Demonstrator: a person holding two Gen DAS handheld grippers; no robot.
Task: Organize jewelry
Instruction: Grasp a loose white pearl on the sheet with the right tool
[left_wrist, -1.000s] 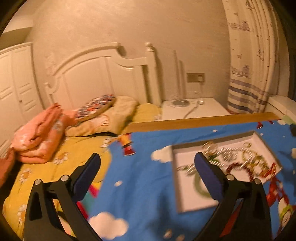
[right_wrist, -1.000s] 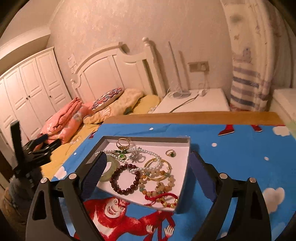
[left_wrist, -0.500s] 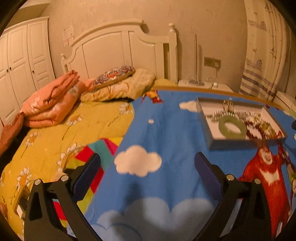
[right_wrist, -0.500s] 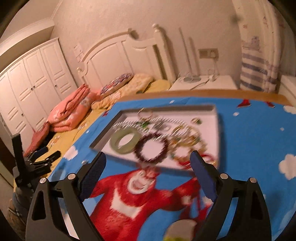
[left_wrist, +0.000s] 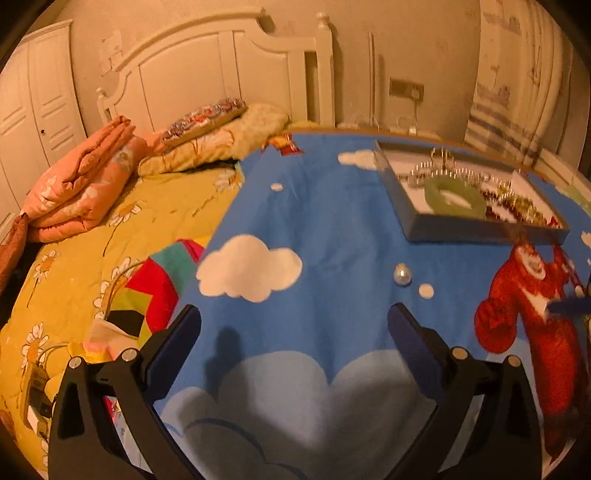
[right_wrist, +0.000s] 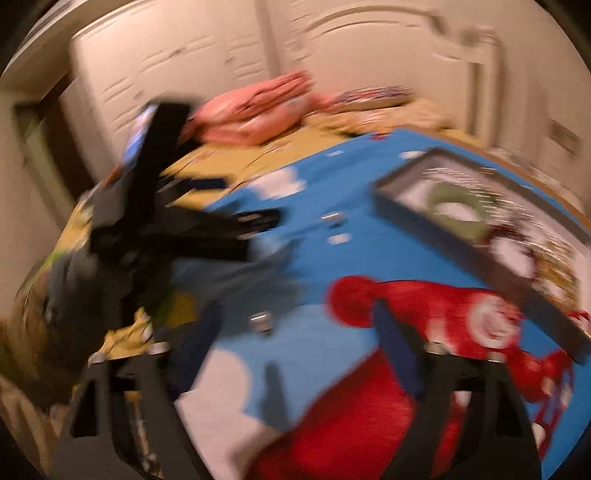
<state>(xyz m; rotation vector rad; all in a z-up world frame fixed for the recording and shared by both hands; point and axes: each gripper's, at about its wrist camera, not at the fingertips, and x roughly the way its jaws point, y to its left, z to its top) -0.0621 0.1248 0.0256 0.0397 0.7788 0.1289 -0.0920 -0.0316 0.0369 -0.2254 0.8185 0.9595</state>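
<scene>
A grey tray (left_wrist: 480, 232) on the blue cartoon cloth holds a green bangle (left_wrist: 454, 195), a pearl strand and dark red beads. A small silver bead (left_wrist: 402, 275) lies loose on the cloth, in front of the tray. My left gripper (left_wrist: 293, 328) hovers open low over the cloth, short of the bead and with nothing between its fingers. The right wrist view is blurred: my right gripper (right_wrist: 301, 332) is closing, with its pads apart over the cloth. A small shiny thing (right_wrist: 262, 321) lies by its left finger; I cannot make it out. The tray (right_wrist: 443, 236) is to its right, the left gripper (right_wrist: 258, 236) to its left.
The cloth covers a board that lies over a bed with a yellow flowered quilt (left_wrist: 74, 240). Folded orange blankets (left_wrist: 81, 184) and pillows (left_wrist: 214, 136) lie by the white headboard (left_wrist: 221, 74). A wardrobe stands at the left, a curtain (left_wrist: 517, 92) at the right.
My left gripper sank closer to the cloth, and the loose bead came into view. My right gripper swung left off the tray and rolled, and its fingers stand closer together.
</scene>
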